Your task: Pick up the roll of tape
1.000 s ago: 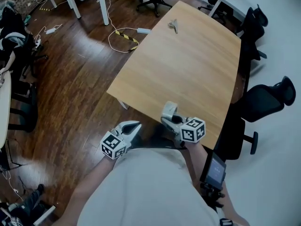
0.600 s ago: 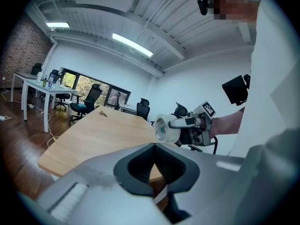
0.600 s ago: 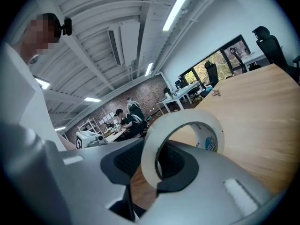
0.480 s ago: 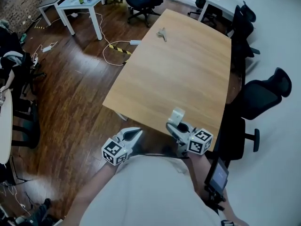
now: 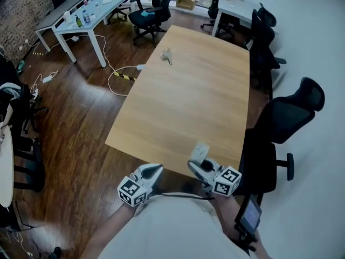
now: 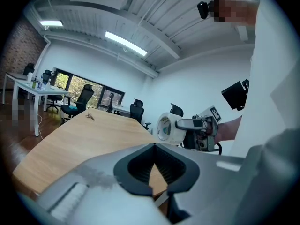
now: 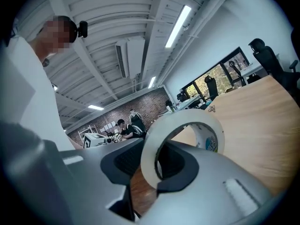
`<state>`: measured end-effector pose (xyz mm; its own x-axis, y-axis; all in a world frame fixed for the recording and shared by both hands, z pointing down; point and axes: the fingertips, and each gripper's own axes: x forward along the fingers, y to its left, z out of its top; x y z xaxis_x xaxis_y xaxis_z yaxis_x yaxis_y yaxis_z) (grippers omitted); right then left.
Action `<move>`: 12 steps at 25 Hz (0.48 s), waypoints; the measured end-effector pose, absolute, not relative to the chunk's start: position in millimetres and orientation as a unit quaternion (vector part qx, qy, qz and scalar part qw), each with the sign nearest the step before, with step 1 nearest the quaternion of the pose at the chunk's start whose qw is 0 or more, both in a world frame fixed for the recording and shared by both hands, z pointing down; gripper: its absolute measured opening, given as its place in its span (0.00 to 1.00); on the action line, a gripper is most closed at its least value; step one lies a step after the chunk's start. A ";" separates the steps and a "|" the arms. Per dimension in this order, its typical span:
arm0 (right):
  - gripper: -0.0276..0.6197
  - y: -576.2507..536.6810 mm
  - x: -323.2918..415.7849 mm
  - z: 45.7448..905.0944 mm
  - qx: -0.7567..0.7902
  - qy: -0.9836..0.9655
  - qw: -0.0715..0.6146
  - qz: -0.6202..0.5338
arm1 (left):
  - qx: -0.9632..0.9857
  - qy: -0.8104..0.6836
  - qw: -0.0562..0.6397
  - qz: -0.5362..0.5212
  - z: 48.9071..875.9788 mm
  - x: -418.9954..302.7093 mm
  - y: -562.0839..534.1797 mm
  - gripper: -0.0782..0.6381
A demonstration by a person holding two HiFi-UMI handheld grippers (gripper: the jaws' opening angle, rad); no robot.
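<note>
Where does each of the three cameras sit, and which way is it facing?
Head view: on the head, steeply down at the table; shows shirt, left hand-held gripper, right hand-held gripper.
Left gripper view: on the left one, along shut jaws over the table; shows shirt.
Right gripper view: on the right one, along jaws clamped on the tape; shows shirt.
All share table and tape.

Grey left gripper, right gripper; white shirt

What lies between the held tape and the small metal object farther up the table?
Nothing: the head view shows only bare table between the roll of tape and the small metal object.
</note>
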<state>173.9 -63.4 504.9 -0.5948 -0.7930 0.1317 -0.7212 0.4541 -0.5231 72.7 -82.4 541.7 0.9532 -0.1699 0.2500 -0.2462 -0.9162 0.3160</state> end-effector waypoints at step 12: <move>0.19 -59.1 213.3 528.2 -0.453 0.847 0.073 -0.270 | 0.978 -0.092 0.156 0.103 544.4 120.9 -88.7 0.12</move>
<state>213.3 -59.1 528.2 -0.5789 -0.8065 0.1200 -0.7274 0.4443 -0.5229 120.9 -88.7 544.4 0.9618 -0.1481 0.2301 -0.2123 -0.9344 0.2859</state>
